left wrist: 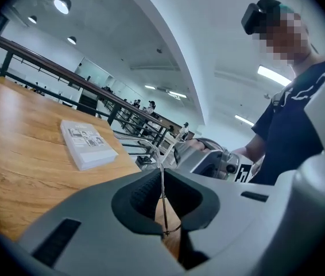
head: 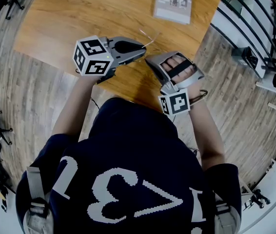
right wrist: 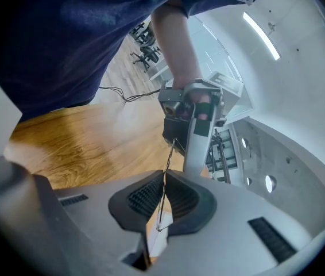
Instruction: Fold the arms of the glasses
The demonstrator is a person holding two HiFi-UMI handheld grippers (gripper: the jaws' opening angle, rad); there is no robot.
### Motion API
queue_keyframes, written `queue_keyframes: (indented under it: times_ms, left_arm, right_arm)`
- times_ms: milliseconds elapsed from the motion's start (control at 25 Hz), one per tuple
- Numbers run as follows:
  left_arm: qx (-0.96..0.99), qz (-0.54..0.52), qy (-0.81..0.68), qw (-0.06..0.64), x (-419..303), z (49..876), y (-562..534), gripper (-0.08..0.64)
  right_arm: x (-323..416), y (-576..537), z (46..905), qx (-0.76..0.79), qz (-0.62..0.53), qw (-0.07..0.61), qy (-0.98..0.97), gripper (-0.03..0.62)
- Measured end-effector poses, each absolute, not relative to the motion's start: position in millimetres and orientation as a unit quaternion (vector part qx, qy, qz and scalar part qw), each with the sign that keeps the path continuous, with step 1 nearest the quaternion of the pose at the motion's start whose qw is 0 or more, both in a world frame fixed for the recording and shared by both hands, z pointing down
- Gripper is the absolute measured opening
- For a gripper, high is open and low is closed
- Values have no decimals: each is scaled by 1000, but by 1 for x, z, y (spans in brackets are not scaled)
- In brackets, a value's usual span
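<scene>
Wooden table (head: 79,13) | 1 book (head: 173,1) | 1 glasses (left wrist: 174,146), clenched by left claw (left wrist: 162,180), right claw (right wrist: 164,180)

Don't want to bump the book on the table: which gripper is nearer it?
Left. The left gripper, shut on the glasses, is down-left of the book; the right gripper, also gripping them, sits farther back toward the person.
</scene>
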State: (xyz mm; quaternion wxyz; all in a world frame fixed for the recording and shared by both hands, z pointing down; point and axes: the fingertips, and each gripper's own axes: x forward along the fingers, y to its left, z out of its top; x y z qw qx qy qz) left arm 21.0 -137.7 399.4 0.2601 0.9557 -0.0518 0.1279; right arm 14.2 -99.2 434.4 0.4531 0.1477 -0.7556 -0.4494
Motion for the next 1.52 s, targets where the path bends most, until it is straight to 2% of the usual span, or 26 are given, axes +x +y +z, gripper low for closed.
queue_keyframes:
  times_ms: [280,440,520,640,880,1280,1520]
  left_arm:
    - [953,158,-29,258,19,408,-135,29]
    - [954,139,-56,258,11,403,-144,77]
    - [954,125,-64,266,8,399,-148,75]
    - [951,118,-53,281,10,400,-148,32]
    - [947,152,-26,283,19,412,-135,31]
    - [942,132,-117,286,-16,413,-170,32]
    - [935,73,-187,294,-31,400,-205,31]
  right_arm:
    - [13,-96,438,140,-451,451,-758,34]
    - [13,-94,439,142,-449,452,-758,32]
    - [12,-93,439,141,-450,451,-758,34]
    - [11,-92,438,139,-450,450,-759,34]
    - [10,-91,439,139,-451,449,-759,34]
    - [22,-94,436,153,-443,454,-758,32]
    - [20,-93,438,149,-443,453,-759,32]
